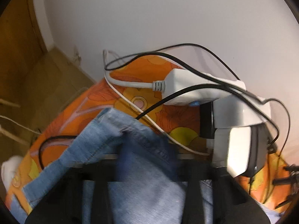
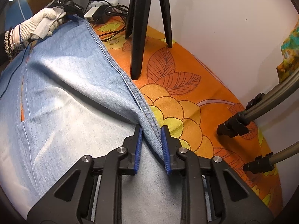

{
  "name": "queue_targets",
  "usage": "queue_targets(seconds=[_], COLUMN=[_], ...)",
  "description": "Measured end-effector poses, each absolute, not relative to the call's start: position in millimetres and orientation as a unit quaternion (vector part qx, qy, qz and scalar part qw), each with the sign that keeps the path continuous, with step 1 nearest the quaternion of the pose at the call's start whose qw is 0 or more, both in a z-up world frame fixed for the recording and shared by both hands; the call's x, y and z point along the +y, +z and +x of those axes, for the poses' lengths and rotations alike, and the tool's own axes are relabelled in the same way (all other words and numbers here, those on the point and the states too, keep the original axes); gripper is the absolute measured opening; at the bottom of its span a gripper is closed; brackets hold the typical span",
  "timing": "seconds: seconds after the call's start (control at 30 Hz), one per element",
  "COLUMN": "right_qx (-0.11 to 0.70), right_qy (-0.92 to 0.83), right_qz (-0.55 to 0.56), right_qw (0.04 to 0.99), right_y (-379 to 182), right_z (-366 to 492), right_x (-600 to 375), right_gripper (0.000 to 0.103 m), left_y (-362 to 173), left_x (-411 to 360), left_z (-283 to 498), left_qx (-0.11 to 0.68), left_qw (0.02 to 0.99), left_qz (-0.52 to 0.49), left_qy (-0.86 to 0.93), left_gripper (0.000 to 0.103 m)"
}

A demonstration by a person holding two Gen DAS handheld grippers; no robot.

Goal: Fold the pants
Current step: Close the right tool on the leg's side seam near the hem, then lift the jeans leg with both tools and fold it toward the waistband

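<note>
Pants (image 2: 74, 85): light-blue denim, soft weave, thick stitched side seam, spread over orange floral cloth (image 2: 205, 115).

Right gripper (image 2: 151, 147): blue ribbed pads narrowed about seam fold, contact unclear.

Left gripper (image 2: 72, 17), in white knit-gloved hand (image 2: 43, 25): clamped on far hem; its own view blurred, fingers hidden under denim.

Nearby: black tripod legs (image 2: 138, 37), white power strip (image 1: 196, 89), tangled cables (image 1: 186, 56).
</note>
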State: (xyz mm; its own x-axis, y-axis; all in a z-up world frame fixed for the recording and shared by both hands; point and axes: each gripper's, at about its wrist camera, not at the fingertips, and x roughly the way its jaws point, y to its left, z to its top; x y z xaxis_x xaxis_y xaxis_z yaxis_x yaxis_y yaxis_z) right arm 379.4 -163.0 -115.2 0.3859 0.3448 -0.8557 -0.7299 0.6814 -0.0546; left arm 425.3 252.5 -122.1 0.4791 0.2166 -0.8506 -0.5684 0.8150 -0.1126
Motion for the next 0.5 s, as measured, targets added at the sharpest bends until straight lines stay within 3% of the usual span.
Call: queue_targets(seconds=[0.33,0.43,0.47,0.5], right_qx=[0.431,0.428,0.428,0.425], right_qy=[0.314,0.314,0.315,0.317], right_qz=[-0.226,-0.213,-0.207,-0.200], right_qw=[0.815,0.820,0.822,0.824], right_y=[-112.3,-105.8,-102.6,-98.2], right_z=[369.3,365.5,363.7,359.9], right_x=[-159.2,-163.2,-165.0,-167.3], right_gripper=[0.010,0.008,0.008,0.008], left_y=[-115.3,-103.4,-103.9,-103.8], left_x=[273.5,267.9,267.6,267.1], left_z=[387.5,388.1,389.8,391.8], left_qx=[0.409,0.417,0.426,0.433], left_qw=[0.848,0.859,0.856,0.853], left_qz=[-0.266,-0.235,-0.237,-0.246], left_qy=[0.207,0.184,0.171,0.159], left_gripper=[0.000,0.000,0.002,0.010])
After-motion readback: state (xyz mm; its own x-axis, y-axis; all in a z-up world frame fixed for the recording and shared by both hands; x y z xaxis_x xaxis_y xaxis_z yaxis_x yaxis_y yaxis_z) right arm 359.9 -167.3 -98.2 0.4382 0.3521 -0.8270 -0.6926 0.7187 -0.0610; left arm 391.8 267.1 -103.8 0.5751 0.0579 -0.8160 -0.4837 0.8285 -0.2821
